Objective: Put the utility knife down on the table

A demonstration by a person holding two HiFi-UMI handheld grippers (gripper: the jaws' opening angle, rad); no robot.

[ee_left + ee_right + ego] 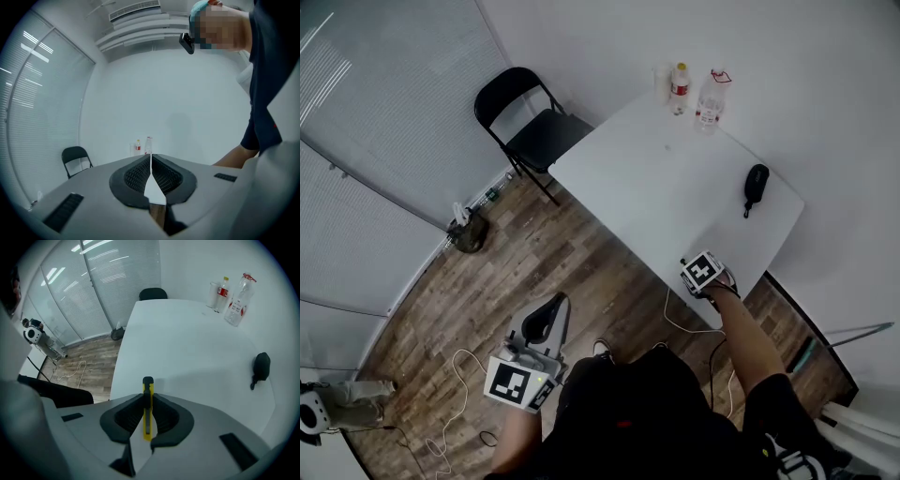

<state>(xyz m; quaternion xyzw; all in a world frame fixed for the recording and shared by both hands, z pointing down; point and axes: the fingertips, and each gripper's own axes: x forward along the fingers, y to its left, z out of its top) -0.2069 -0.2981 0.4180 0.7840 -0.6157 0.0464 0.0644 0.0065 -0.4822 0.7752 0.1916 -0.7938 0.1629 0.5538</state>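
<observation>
A yellow utility knife (147, 409) with a black tip stands clamped between the jaws of my right gripper (147, 420), which is shut on it above the near edge of the white table (187, 348). In the head view that right gripper (698, 272) hovers over the table's near corner; the knife is hidden there. My left gripper (542, 328) hangs low over the wooden floor, away from the table. In the left gripper view its jaws (151, 176) are pressed together with nothing between them.
A black pouch (755, 186) lies on the table's right side. Two bottles (696, 94) and a glass stand at the far corner. A black folding chair (534, 127) sits at the table's left end. Cables trail on the floor (459, 394).
</observation>
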